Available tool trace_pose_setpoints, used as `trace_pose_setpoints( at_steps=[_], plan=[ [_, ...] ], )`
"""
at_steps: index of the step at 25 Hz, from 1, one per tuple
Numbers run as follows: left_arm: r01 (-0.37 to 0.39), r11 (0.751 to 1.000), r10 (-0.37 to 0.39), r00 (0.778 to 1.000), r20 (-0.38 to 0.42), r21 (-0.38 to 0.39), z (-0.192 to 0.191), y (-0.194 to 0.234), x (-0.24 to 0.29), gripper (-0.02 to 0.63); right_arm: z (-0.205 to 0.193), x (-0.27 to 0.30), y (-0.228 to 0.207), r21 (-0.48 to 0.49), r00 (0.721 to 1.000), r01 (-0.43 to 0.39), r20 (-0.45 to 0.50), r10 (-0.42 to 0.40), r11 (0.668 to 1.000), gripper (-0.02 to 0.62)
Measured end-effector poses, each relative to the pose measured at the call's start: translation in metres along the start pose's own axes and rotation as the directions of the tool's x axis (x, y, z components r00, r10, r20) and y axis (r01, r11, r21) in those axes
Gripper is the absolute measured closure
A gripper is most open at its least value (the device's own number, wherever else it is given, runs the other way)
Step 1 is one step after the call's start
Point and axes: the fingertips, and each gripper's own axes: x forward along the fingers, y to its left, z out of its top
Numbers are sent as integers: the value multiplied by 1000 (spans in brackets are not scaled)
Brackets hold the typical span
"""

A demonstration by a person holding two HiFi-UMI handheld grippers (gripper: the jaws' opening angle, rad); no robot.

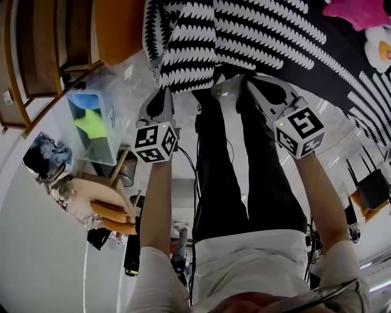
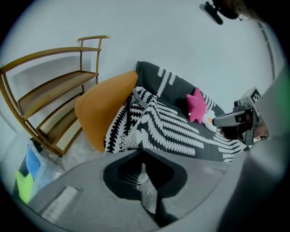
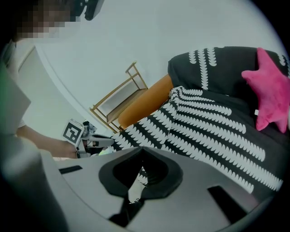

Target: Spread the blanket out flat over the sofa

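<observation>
Left gripper [image 1: 163,92] and right gripper [image 1: 254,84] nearest, both pinched narrow on what looks like the front hem of the blanket [image 1: 263,33]. It already lies over the sofa, which is mostly hidden beneath it, and bunches up by the orange cushion [image 1: 119,27]. Risks: the thin hem slips out under a hard tug, and an uneven pull skews the cloth. Pink star pillow [image 1: 357,12] sits on the blanket — a sharp pull likely drags it off.

an orange-armed sofa [image 2: 102,111] bears a black, white-leaf-patterned fabric blanket [image 2: 172,129] bunched against that arm; far from the arm lie a pink star-shaped cushion [image 2: 196,106] and a white plush toy [image 2: 209,120].
</observation>
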Motion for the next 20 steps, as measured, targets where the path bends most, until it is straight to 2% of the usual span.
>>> trace_pose_setpoints(
  at_steps=[5, 10, 18, 20],
  plan=[
    [-55, 998, 55, 998, -4, -8, -14, 7, -7, 583, -22, 2, -15, 5, 1000, -12, 8, 12, 1000, 592],
    [-140, 990, 139, 989, -54, -13, -35, 38, 0, 583, -43, 26, -39, 25, 999, -47, -8, 47, 999, 592],
    [-161, 985, 165, 983, -80, 58, -37, 56, -16, 583, -54, 10, -23, 32, 1000, -12, -7, 12, 999, 592],
    [-168, 984, 173, 980, -98, 55, -40, 69, -10, 582, -52, 13, -21, 35, 1000, -8, -14, 9, 999, 592]
  ],
)
